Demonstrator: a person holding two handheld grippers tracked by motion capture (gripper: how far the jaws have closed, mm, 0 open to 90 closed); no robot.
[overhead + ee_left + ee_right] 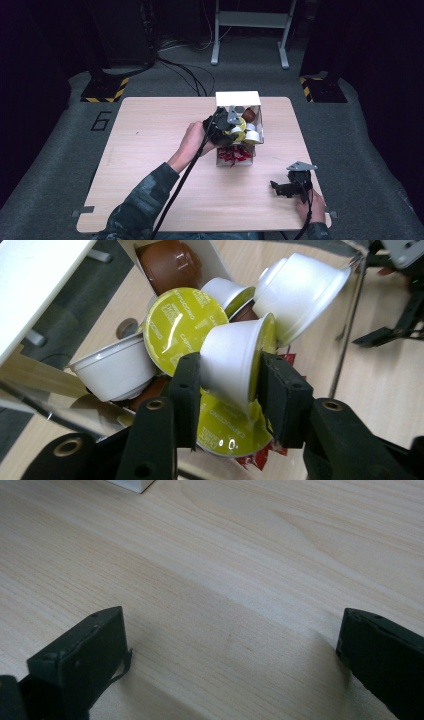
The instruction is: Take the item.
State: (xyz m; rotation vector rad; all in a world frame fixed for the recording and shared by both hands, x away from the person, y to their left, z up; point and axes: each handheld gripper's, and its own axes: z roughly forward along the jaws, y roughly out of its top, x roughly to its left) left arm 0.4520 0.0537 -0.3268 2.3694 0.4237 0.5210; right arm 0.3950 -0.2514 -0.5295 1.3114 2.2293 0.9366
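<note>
Capsule (232,362) clamped sideways in left gripper (227,390), foil lid facing right.

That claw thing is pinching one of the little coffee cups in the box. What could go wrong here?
The left gripper squeezes a white capsule by its thin plastic sides, so it might dent or slip out. Other capsules, like the yellow-lidded one, crowd against it in the white box, and lifting could drag them out onto the table.

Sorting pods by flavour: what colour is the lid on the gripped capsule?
Yellow-green, on the white capsule; the left gripper view shows it best.
</note>
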